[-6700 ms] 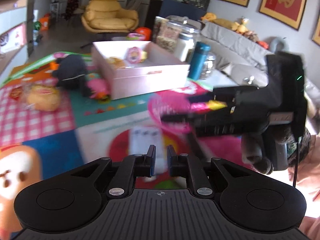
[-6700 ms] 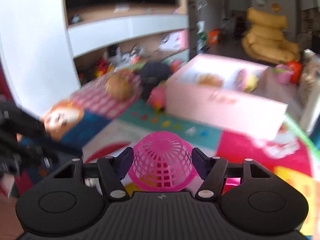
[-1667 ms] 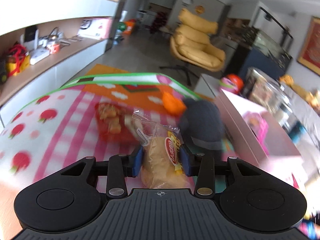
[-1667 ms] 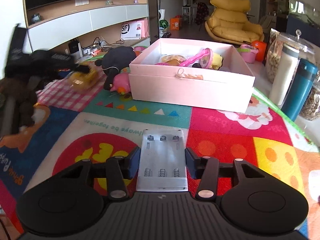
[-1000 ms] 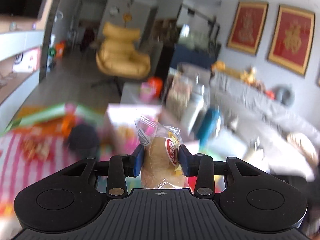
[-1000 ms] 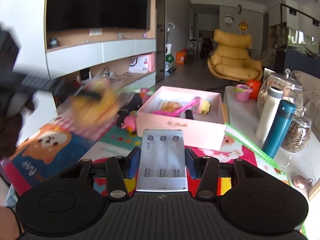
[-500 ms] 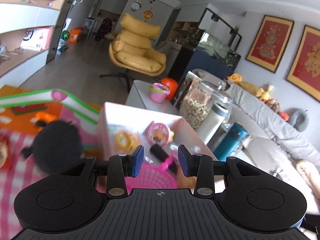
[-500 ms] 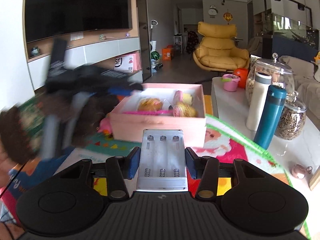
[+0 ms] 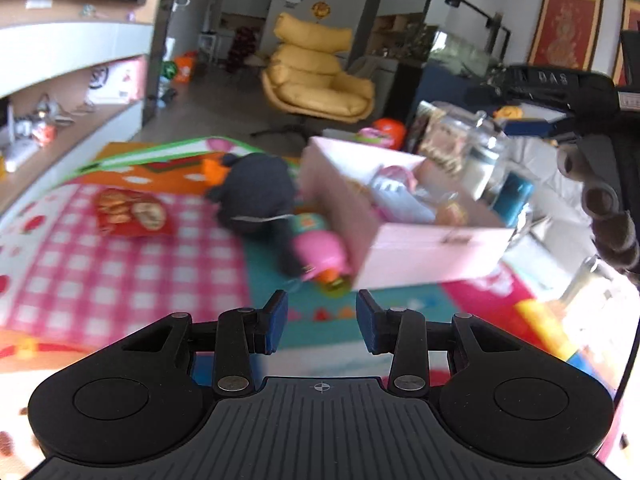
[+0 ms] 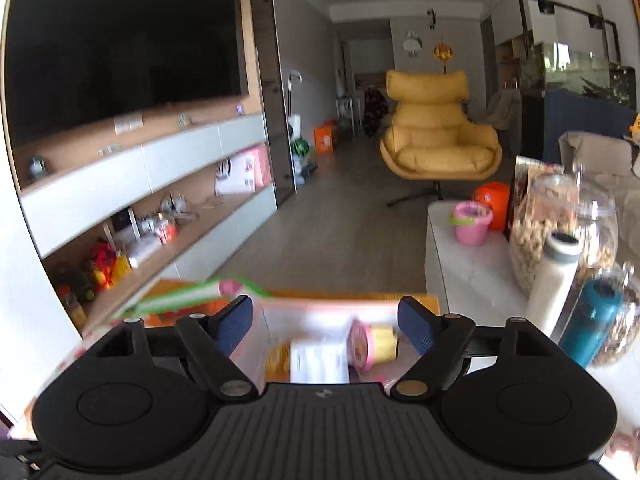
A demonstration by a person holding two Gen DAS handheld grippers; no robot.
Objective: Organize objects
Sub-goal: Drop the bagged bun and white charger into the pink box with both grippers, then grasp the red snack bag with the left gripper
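The pink box [image 9: 436,246] sits on the colourful play mat [image 9: 120,276], at about two o'clock from the left gripper [image 9: 320,322] in the left wrist view. Blurred toys lie inside it. In the right wrist view a pale flat piece [image 10: 318,360], too blurred to name, and a pink-and-yellow round toy [image 10: 372,344] lie in the box just below the right gripper [image 10: 326,324], whose jaws are opening with nothing pressed between the pads. The left gripper's fingers stand partly apart and empty above the mat. A pink toy [image 9: 320,252] touches the box's near corner at twelve o'clock, a black plush [image 9: 256,196] lies at eleven, and a red snack packet [image 9: 132,212] at ten. Beyond the box stand glass jars [image 10: 560,224], a white bottle [image 10: 554,284] and a teal bottle [image 10: 592,324].
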